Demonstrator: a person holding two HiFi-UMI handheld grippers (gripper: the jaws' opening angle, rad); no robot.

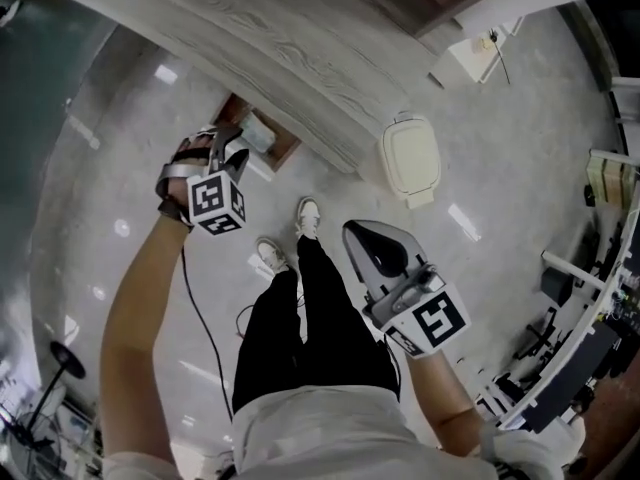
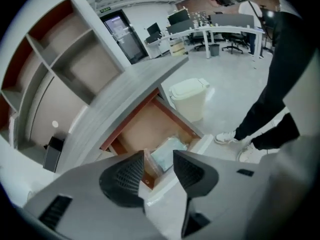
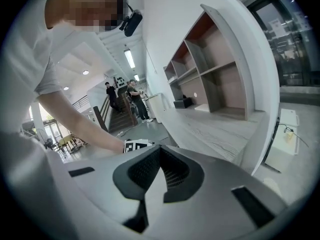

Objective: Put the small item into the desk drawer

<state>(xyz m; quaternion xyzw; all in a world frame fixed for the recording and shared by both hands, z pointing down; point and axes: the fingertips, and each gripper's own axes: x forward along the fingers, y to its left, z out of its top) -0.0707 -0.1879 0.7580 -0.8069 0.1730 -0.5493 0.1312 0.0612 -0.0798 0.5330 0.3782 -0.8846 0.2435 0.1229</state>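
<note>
The pale plastic-wrapped packet [image 2: 168, 151] lies at the near end of the open brown wooden drawer [image 2: 142, 124], under the parted, empty jaws of the left gripper [image 2: 159, 156] — best, I judge, to lift straight out — the right gripper [image 3: 161, 151] is closed, empty.

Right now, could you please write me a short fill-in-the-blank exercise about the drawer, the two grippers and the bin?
1. The desk drawer stands ___, with a pale packet lying inside it.
2. The jaws of the left gripper stand ___.
3. The jaws of the right gripper are ___ and hold nothing.
4. The cream bin stands on the ___ beside the desk.
Missing words: open; apart; together; floor.
</note>
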